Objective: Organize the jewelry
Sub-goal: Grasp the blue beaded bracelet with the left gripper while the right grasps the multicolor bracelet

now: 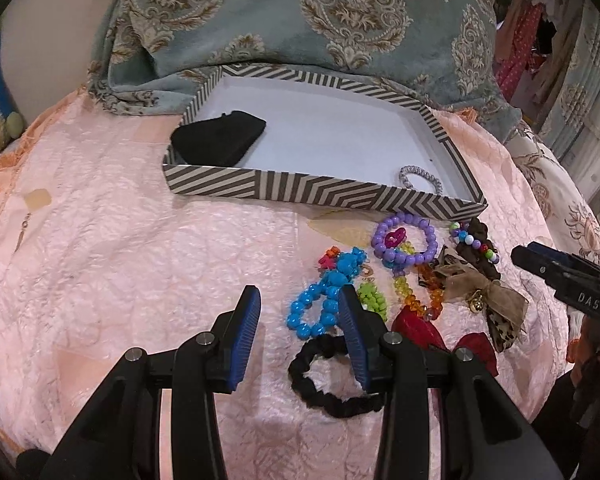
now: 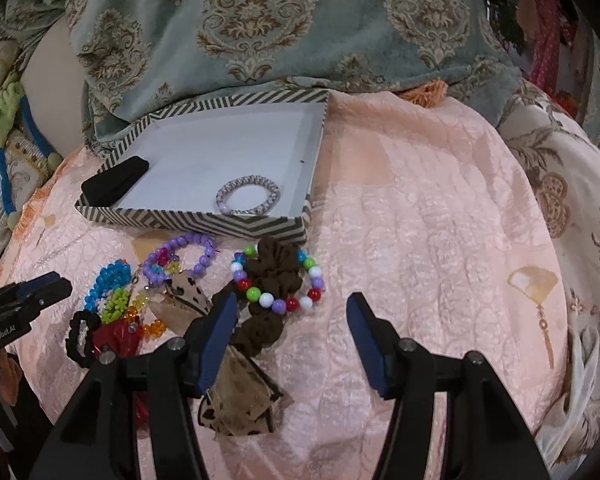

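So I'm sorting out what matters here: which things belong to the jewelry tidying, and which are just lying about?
Part of the job:
striped box
silver bracelet in the box
purple bead bracelet
blue bead bracelet
multicolored bead bracelet
black scrunchie
brown scrunchie
leopard bow

Just lying about:
patterned teal blanket
pink bedspread

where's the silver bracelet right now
The silver bracelet lies inside the striped box, in its near right corner, opposite the black pouch.
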`<state>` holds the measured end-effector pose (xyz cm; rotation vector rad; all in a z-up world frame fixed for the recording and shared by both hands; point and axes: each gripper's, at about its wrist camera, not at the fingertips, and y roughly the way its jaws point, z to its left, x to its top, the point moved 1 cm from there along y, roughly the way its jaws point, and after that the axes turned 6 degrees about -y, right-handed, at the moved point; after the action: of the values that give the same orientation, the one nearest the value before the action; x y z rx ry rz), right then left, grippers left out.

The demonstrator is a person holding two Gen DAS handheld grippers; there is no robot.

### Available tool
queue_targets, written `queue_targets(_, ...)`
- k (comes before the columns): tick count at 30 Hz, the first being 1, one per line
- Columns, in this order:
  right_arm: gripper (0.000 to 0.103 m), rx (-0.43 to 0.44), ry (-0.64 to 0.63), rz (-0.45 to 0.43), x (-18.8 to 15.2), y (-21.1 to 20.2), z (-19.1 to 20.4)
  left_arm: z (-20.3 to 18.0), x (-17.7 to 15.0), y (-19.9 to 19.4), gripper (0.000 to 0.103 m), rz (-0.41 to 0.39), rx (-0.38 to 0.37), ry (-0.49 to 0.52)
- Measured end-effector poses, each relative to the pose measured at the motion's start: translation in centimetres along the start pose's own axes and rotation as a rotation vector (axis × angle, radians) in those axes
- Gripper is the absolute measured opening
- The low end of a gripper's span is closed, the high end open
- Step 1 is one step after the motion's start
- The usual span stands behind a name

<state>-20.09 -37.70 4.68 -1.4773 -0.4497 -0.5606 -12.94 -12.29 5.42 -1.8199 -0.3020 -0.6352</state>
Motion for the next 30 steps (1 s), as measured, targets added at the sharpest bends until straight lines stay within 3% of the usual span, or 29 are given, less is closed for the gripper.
queue_targets(16,0.019,0.054,-0.174,0.060,0.8,4.0,2.0,-1.3,0.8,4.4,0.024,0.099,-0.061,0.072)
queue_targets(20,0.009,0.087,-0.152,0.039,1.1,3.9,1.5,-1.6,1.1,5.0,0.005,0.100,-0.089,0.072)
queue_targets(22,0.009,0.108,-0.125,0.008,1.2,3.0,1.1,-1.5,1.4,4.8,0.000,0.095,-0.099,0.062)
queue_targets(30,0.009,0.190,-0.069,-0.092,2.2,-1.2,0.6,-1.4,2.6,1.7,0.000,0.048,-0.172,0.045)
